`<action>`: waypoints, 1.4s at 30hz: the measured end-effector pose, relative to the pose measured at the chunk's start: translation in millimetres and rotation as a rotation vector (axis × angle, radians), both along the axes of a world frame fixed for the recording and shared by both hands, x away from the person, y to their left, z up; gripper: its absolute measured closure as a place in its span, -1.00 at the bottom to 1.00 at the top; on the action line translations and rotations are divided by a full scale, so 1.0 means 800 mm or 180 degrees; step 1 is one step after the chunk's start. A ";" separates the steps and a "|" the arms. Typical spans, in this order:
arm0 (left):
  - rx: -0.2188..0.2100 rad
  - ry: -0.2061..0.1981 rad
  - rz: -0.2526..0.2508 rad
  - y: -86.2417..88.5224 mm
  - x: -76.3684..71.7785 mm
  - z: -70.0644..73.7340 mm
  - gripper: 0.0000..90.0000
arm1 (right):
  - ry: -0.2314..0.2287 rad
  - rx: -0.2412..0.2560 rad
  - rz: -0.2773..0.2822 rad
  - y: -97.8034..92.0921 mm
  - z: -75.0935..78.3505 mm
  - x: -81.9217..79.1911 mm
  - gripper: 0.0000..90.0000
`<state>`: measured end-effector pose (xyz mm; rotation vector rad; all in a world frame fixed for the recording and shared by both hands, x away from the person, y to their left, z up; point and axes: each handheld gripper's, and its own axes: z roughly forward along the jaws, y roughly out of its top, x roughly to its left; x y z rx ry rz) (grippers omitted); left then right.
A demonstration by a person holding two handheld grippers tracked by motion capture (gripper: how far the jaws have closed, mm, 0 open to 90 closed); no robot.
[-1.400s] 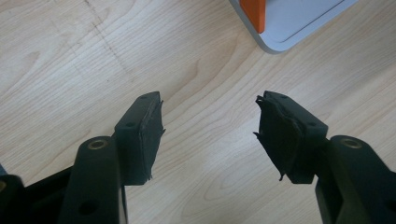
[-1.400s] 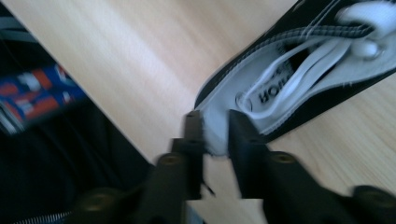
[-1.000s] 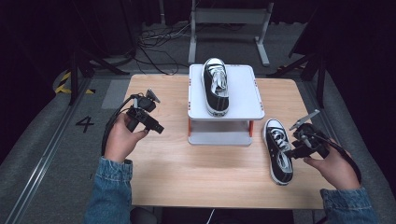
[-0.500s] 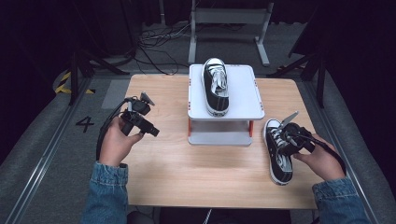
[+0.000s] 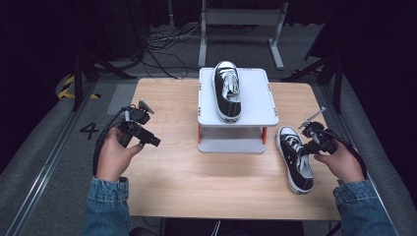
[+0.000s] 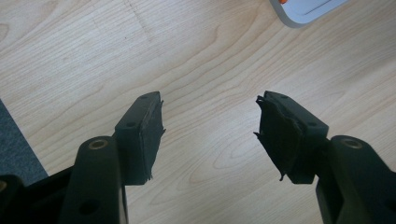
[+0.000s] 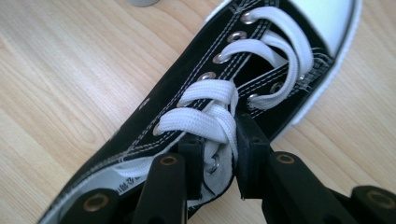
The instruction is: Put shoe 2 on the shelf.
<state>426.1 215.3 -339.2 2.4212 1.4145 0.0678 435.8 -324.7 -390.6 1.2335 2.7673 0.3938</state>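
One black sneaker with white laces point(image 5: 227, 91) stands on top of a white two-level stand point(image 5: 255, 105) at the table's middle back. A second matching sneaker point(image 5: 295, 160) point(image 7: 224, 79) lies on the wood to the right of the stand. My right gripper point(image 5: 309, 146) point(image 7: 218, 156) is shut on this sneaker's side wall by the upper eyelets, one jaw inside the opening and one outside. My left gripper point(image 5: 153, 141) point(image 6: 209, 126) hovers over bare wood at the left, open, with nothing between its jaws.
The wooden table point(image 5: 206, 196) has bare room in front of the stand and at the left. The stand's corner point(image 6: 303, 9) shows far ahead of the left jaws. Dark floor, cables and a metal frame point(image 5: 241, 19) lie beyond the table.
My right gripper has moved in to the right-hand sneaker and closed on its side by the laces. The left hand has drifted slightly toward the person.
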 end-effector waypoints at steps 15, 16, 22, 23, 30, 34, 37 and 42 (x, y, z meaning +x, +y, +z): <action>-0.0060 -0.0027 -0.0028 -0.001 0.004 0.002 -0.10 | -0.0244 -0.0021 -0.0333 -0.012 0.097 -0.003 0.70; -0.0059 -0.0022 -0.0030 -0.001 0.004 0.002 -0.10 | -0.0255 -0.0014 -0.0338 -0.012 0.104 -0.003 0.70; -0.0060 -0.0027 -0.0021 0.001 0.003 0.003 -0.10 | -0.0262 0.0035 -0.0357 -0.014 0.139 0.002 0.70; -0.0060 -0.0025 -0.0023 0.001 0.003 0.003 -0.10 | -0.0255 0.0008 -0.0364 -0.013 0.145 0.004 0.70; -0.0050 -0.0033 -0.0014 0.004 0.001 0.003 -0.10 | -0.0307 0.0036 -0.0362 -0.010 0.176 0.014 0.70; -0.0047 -0.0021 0.0014 0.005 -0.003 0.001 -0.10 | -0.0458 0.0075 -0.0380 0.002 0.199 0.016 0.70; -0.0032 -0.0017 0.0026 0.007 -0.008 0.000 -0.10 | -0.0525 0.0093 -0.0368 0.012 0.211 0.021 0.70; -0.0029 -0.0008 0.0083 0.016 -0.015 -0.001 -0.10 | -0.0634 0.0109 -0.0329 0.043 0.233 0.040 0.70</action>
